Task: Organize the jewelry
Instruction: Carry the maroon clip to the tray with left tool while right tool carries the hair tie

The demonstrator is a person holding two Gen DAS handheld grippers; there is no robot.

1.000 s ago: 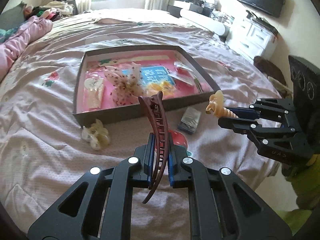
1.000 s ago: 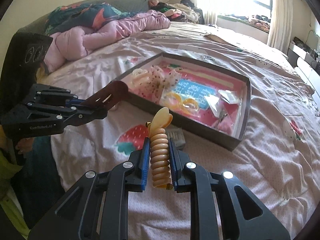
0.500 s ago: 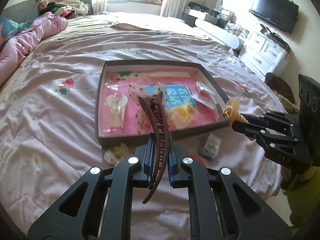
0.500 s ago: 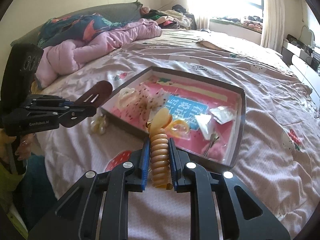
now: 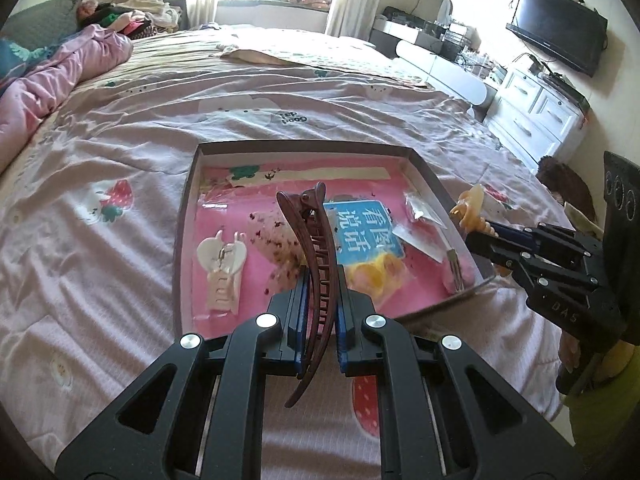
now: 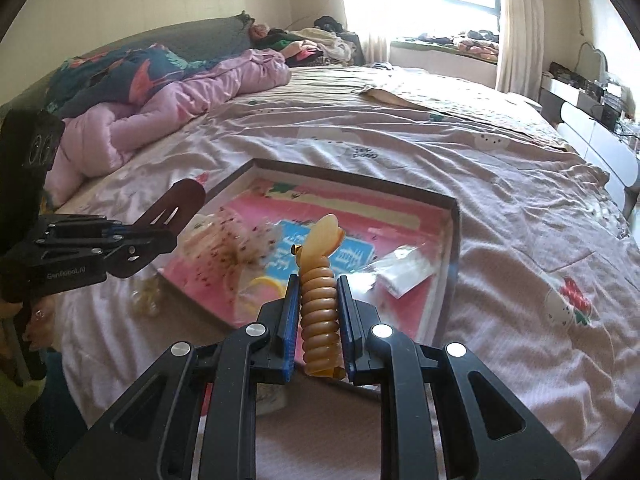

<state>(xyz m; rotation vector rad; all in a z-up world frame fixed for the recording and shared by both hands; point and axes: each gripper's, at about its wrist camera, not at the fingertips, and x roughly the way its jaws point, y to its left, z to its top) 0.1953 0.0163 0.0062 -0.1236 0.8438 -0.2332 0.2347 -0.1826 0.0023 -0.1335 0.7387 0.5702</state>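
Note:
My left gripper [image 5: 319, 280] is shut on a long brown hair clip [image 5: 314, 240] that stands upright between its pads, over the near edge of a shallow pink-lined box [image 5: 182, 240] on the bed. My right gripper [image 6: 319, 292] is shut on a beige ribbed hair clip [image 6: 320, 280], held just above the box's near rim [image 6: 456, 248]. In the left wrist view the right gripper [image 5: 476, 232] hovers at the box's right rim with the beige clip [image 5: 470, 210]. In the box lie a white claw clip [image 5: 220, 264], a spotted fabric bow [image 5: 276, 240], a blue card [image 5: 360, 228] and yellow hair ties [image 5: 376, 276].
The box rests on a pink printed bedspread [image 5: 100, 160]. A pale hair piece [image 6: 146, 300] lies on the bed left of the box, a small packet [image 6: 272, 396] near its front. A rumpled pink quilt [image 6: 160, 116] is at the far left; white drawers [image 5: 536, 116] stand beyond the bed's right edge.
Both grippers have moved forward towards the box, each keeping its clip. The box now lies closer under both; the pale hair piece and small packet have dropped out of the left wrist view.

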